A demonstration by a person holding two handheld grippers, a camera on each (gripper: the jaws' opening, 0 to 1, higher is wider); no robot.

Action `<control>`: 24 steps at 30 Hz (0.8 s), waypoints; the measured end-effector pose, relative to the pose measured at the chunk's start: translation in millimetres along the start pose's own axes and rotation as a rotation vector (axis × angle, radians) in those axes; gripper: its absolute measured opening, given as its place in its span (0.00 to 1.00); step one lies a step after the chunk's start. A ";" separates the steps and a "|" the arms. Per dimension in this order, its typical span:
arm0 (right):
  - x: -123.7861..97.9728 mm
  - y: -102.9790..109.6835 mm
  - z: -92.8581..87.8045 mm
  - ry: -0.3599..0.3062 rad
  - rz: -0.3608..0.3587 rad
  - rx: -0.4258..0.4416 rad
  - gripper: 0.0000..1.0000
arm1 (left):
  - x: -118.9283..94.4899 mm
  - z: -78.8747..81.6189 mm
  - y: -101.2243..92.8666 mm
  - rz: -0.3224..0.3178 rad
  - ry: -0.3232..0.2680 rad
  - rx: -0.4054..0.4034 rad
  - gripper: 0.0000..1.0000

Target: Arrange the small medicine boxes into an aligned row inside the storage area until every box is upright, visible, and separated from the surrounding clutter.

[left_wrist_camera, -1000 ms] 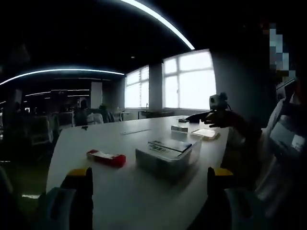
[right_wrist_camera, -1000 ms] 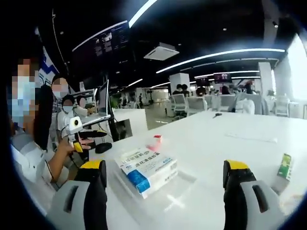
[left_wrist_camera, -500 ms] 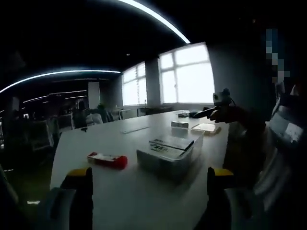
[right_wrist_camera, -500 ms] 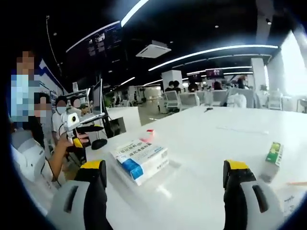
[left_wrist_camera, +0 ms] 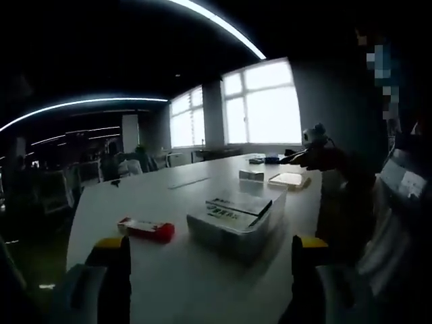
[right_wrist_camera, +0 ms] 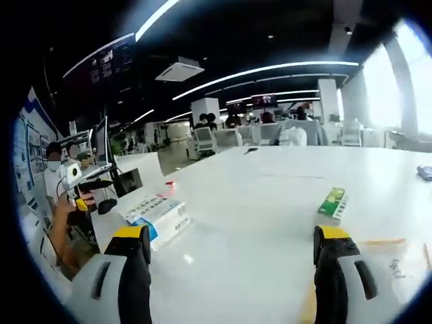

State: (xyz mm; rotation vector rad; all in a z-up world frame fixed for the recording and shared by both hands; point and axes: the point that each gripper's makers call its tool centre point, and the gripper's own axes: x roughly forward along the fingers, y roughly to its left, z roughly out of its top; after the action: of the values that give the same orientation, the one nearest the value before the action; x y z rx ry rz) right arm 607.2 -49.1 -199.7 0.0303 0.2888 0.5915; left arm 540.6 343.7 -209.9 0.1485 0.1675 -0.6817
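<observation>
Boxes of medicine are lying scattered over a long white table (left_wrist_camera: pixel 169 196). In the left gripper view, a flat red-and-white medicine box (left_wrist_camera: pixel 146 229) is lying on its side left of centre, just beside a clear plastic storage container (left_wrist_camera: pixel 236 226); a flat printed medicine box (left_wrist_camera: pixel 237 204) is resting across the top of that container. Farther along the table, a small white box (left_wrist_camera: pixel 252 175) and a flat pale packet (left_wrist_camera: pixel 288 179) are sitting near the far right edge, close to a person's hand (left_wrist_camera: pixel 320 156) that is holding another camera-topped gripper.

In the right gripper view, a white-and-blue medicine box (right_wrist_camera: pixel 156 211) is lying flat at the left, apparently in the clear container, though its walls are hard to make out. A small green-and-white medicine box (right_wrist_camera: pixel 333 202) is lying on the table well apart from it, toward the right.

The left gripper (left_wrist_camera: pixel 210 260) is hovering above the near table edge, its yellow-tipped jaws spread wide and gripping nothing. The right gripper (right_wrist_camera: pixel 232 250) is likewise hanging over bare tabletop with jaws wide apart and empty.

Beyond the table, bright windows (left_wrist_camera: pixel 263 104) and curved ceiling light strips (right_wrist_camera: pixel 270 69) are glowing, and seated people (right_wrist_camera: pixel 57 169) are working at desks.
</observation>
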 end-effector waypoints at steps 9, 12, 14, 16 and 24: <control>7.3 -38.7 -6.8 0.009 -0.168 -0.011 0.99 | -1.9 1.0 2.0 0.018 -0.003 -0.007 0.99; 11.6 -59.0 -6.7 0.011 -0.245 -0.038 0.99 | -0.2 0.7 -0.4 0.011 0.004 -0.001 0.99; 15.9 -70.4 -8.1 0.015 -0.284 -0.020 0.99 | -0.3 0.9 -0.8 0.010 0.007 0.004 0.99; 21.2 -85.2 -5.5 -0.001 -0.312 -0.006 0.99 | -1.7 1.9 -0.3 0.016 0.007 0.003 0.99; 36.6 -123.0 -17.4 0.035 -0.429 0.004 0.97 | -6.9 -2.2 -0.4 0.028 0.021 0.001 0.99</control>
State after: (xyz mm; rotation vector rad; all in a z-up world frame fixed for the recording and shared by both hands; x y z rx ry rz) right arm 698.5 -132.0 -239.4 -0.0382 0.3188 0.1656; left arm 534.9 348.1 -210.7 0.1592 0.1851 -0.6527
